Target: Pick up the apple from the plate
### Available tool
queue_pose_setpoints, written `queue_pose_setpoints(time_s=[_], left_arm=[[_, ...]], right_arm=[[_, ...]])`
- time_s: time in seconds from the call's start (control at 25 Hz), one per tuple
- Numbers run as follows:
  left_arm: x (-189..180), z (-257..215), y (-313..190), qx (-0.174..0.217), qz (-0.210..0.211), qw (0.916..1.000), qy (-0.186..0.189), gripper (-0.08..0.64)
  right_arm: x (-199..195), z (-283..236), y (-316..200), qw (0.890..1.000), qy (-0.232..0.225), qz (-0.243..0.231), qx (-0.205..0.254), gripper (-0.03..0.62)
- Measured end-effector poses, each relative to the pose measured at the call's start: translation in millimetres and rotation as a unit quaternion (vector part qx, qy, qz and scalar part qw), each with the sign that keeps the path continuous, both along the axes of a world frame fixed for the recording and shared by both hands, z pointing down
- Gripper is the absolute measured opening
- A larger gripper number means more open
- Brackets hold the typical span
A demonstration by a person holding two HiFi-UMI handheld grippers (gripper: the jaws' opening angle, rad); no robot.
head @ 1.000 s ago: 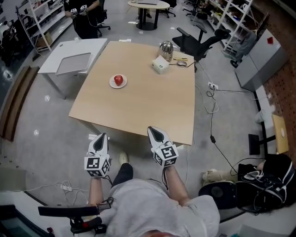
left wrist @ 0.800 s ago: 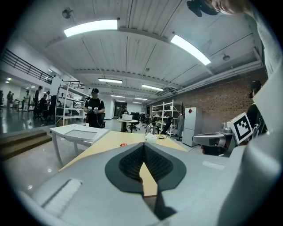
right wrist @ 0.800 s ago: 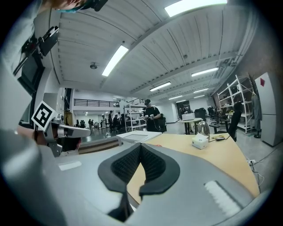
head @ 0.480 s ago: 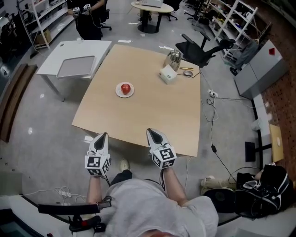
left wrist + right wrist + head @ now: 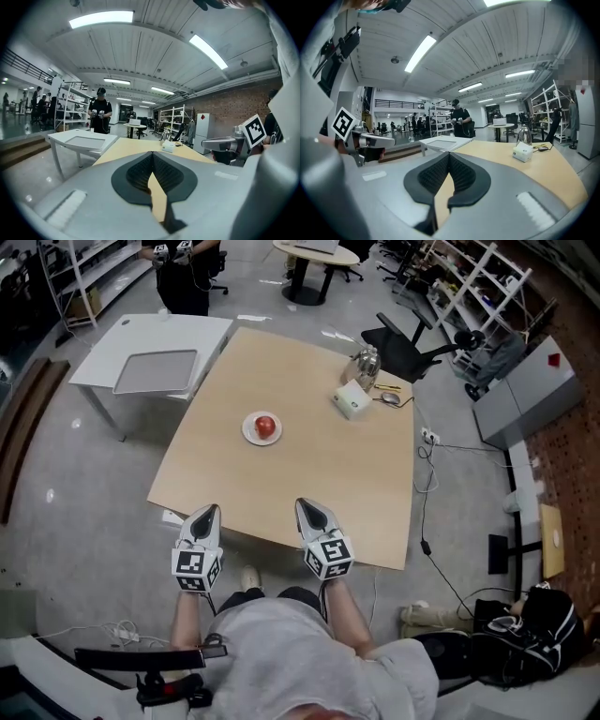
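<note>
Over the last second we advanced on the desk [image 5: 309,474]. Its near edge lay closer to both grippers than before, and the apple [image 5: 266,427] had drawn nearer in the head view. The approach was therefore under way, but the reach had not begun.

The left gripper [image 5: 208,513] was clenched, jaw tips together and nothing between them. The right gripper [image 5: 307,505] was likewise clenched and empty. Both sat at the near edge of the desk, well apart from the apple. We judged that one gripper would have to open before any grasp.

The apple rested on the white plate [image 5: 249,434], towards the left of the bare wooden desk. A white box [image 5: 351,401] and a metal kettle [image 5: 366,360] stood at the far right corner. A white side desk [image 5: 141,338] adjoined the far left corner. The room was an open workshop with a grey floor, shelving and an office chair [image 5: 403,338].
</note>
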State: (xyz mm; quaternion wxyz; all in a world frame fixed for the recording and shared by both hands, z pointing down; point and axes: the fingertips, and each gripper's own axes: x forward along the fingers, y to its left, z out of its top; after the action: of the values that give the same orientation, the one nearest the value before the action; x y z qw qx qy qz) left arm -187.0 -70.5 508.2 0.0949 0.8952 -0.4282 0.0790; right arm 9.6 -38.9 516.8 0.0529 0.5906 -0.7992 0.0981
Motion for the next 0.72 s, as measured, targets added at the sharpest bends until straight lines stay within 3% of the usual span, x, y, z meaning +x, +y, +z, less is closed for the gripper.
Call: queue_pose_setpoints(time_s=[0.48, 0.72], left_arm=[[-0.4, 28.8, -41.2, -0.022, -0.012, 0.9997, 0.005, 0.020], [3.2, 33.8, -69.9, -0.027, -0.039, 0.9989, 0.000, 0.020]], right_arm=[[9.4, 24.8, -47.4, 1.000, 0.012, 0.000, -0.019, 0.006], [18.9, 34.3, -88.9, 0.999, 0.011, -0.019, -0.026, 0.006]])
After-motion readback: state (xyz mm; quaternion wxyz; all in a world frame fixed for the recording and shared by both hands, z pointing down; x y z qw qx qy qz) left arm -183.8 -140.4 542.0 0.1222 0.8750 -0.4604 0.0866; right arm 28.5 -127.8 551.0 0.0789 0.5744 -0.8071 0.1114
